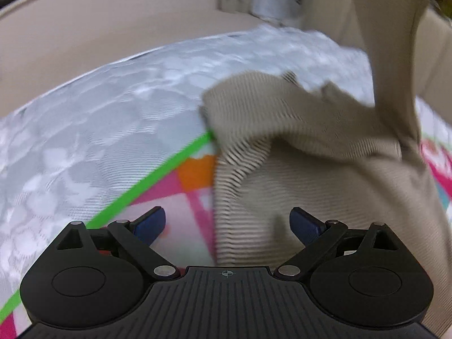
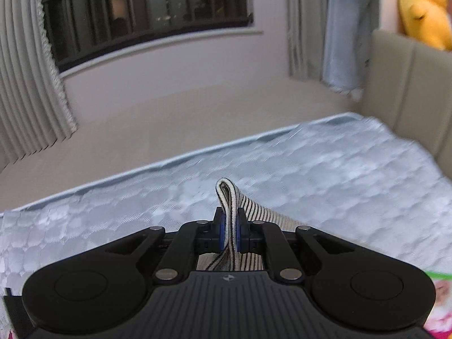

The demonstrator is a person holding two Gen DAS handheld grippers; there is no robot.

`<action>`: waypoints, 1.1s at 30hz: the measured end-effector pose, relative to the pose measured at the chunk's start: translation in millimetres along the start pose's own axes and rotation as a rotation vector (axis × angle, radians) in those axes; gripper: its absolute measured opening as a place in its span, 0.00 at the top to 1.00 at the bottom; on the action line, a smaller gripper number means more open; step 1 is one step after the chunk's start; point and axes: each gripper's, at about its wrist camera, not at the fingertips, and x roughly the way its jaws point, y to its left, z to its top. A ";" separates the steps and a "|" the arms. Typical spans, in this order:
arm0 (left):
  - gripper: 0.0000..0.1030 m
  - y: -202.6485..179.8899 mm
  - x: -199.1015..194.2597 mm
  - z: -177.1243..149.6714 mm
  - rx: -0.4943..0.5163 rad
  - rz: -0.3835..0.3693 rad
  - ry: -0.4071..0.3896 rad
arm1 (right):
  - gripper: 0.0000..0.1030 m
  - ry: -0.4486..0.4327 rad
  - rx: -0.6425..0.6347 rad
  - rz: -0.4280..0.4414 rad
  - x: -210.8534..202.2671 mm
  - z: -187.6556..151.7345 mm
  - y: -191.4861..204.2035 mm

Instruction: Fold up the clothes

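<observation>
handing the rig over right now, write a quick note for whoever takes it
Right tongs: shut on a folded edge of the striped top, lifted above the mattress.
Left tongs: open, holding nothing, hovering over the top's body, which lies bunched on the colourful mat.
Done: one edge picked up; no neat fold visible yet.
Left: probably grip the near edge with the left tongs, spread the top flat, then fold it.
</observation>
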 end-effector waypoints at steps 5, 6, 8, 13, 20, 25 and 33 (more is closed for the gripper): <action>0.03 6.5 7.4 -2.8 -0.004 -0.020 0.021 | 0.77 -0.002 -0.008 0.096 19.8 -14.3 18.3; 0.03 6.3 7.9 -2.5 0.000 -0.020 0.019 | 0.72 -0.011 -0.014 0.109 18.8 -14.6 20.0; 0.01 7.9 6.8 -1.4 -0.005 -0.032 0.011 | 0.64 -0.022 -0.029 0.093 14.8 -15.0 14.7; 0.00 5.4 11.0 0.5 -0.003 -0.029 0.014 | 0.64 0.007 -0.041 -0.006 9.0 -33.9 -16.5; 0.00 -0.4 13.3 -0.8 0.029 -0.005 0.015 | 0.64 0.030 0.090 -0.146 5.3 -69.2 -82.4; 0.00 -2.7 17.3 -2.0 0.048 0.010 0.015 | 0.64 0.037 0.325 -0.116 -14.6 -93.9 -130.3; 0.00 -2.3 14.6 -0.4 0.023 0.014 -0.011 | 0.71 0.049 0.653 -0.091 -15.8 -135.4 -175.7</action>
